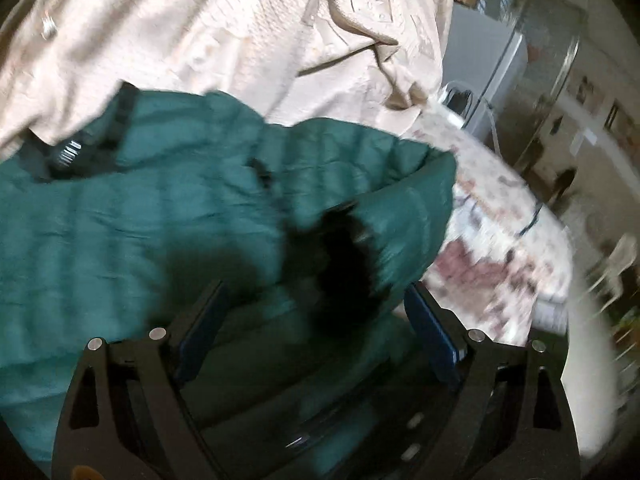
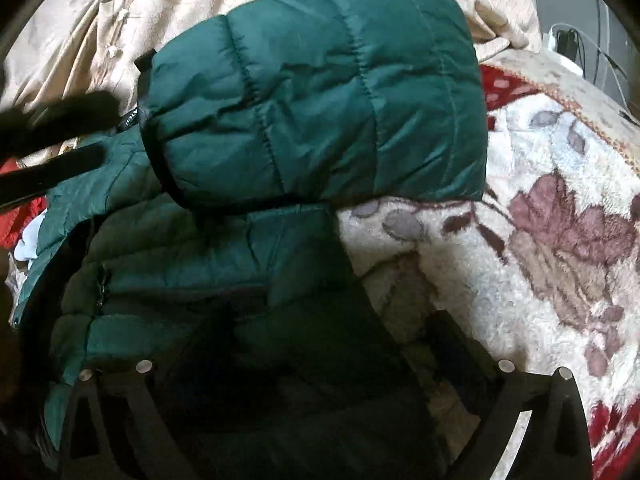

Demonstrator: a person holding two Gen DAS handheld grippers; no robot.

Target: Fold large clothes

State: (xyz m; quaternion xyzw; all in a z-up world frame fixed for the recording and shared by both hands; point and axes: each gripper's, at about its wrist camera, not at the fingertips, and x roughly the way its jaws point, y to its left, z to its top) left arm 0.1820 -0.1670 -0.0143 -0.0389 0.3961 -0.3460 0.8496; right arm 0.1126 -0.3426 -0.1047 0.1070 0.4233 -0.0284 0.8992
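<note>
Right wrist view, green puffer jacket point(image 2: 312, 120) beneath wide-spread right gripper point(image 2: 320, 344), nothing held

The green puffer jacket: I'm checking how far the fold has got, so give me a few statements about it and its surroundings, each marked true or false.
1. A padded part of the green puffer jacket is folded over and lies on top of the rest of it. True.
2. The jacket lies on a bare wooden table. False: it lies on a floral blanket.
3. The left gripper has its jaws clamped on a sleeve. False: the jaws stand open, with jacket fabric below them but not pinched.
4. A cream garment lies beyond the jacket. True.
5. The right gripper holds a red shirt. False: its jaws are open, over the dark shaded jacket.
</note>
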